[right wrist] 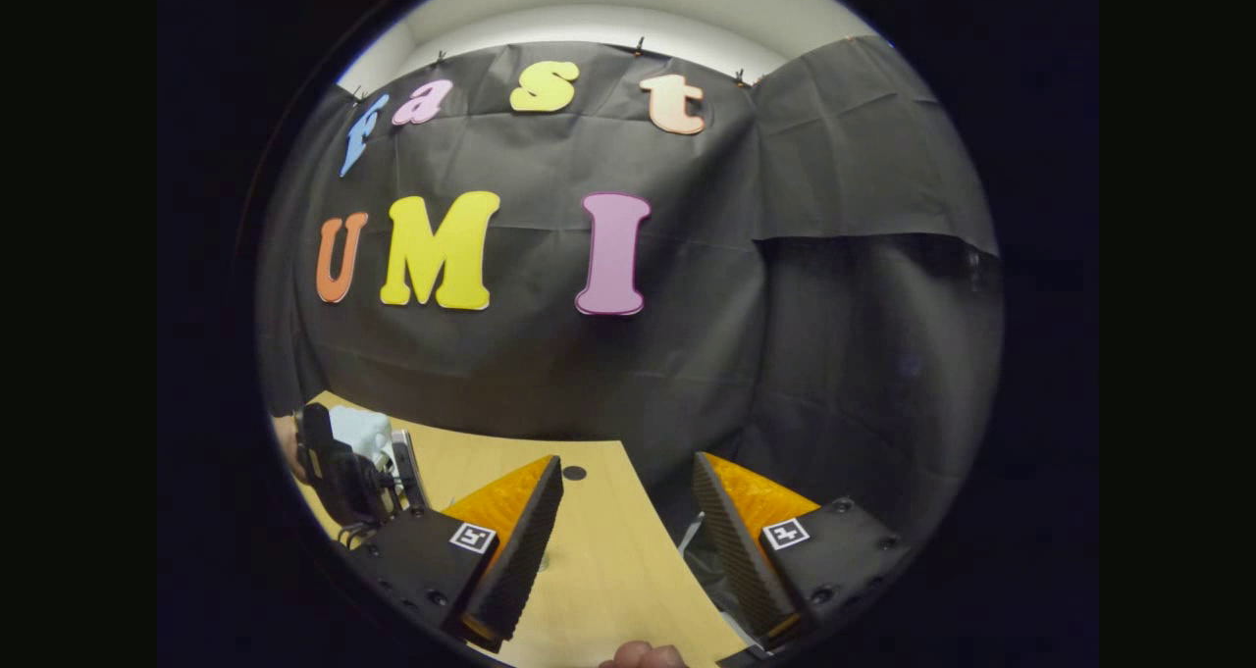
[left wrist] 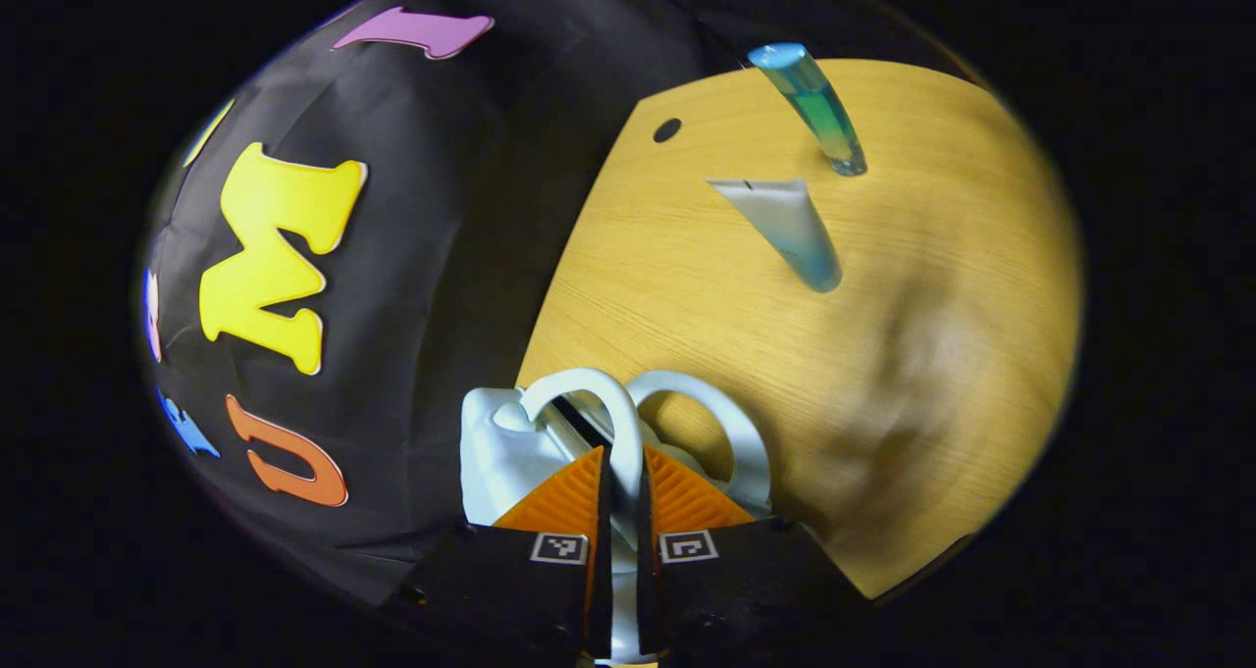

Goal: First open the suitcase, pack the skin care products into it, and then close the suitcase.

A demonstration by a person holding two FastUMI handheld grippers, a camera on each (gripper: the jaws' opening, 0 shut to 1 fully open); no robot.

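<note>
Gripping one of the two looped white handles [left wrist: 589, 398] of the small white suitcase [left wrist: 500, 452] at the lower centre of the left gripper view, the left gripper [left wrist: 620, 496] has its two fingers clenched on that loop, while the second loop [left wrist: 721, 423] stands free just beside it on the right. The case sits at the near edge of the wooden table [left wrist: 687, 285], close against the black cloth wall [left wrist: 442, 207]; most of its body is hidden by the fingers, so whether its lid is raised cannot be told. Two skin care items lie well apart from the case in the upper right of that view: a clear blue-green tube [left wrist: 811, 109], its long axis running from upper left to lower right with the blue cap end pointing to the upper left, and a white squeeze tube [left wrist: 785, 229] nearly parallel to it, flat crimped end to the upper left and bluish cap end to the lower right. In the right gripper view the right gripper [right wrist: 628, 526] hangs released, fingers wide apart above bare tabletop at the lower centre, with the other gripper [right wrist: 343, 472] and the case at the lower left. Likely risks: a pull on a single handle may drag or tip the light case rather than part its halves, and both tubes, being round, may roll when nudged.
</note>
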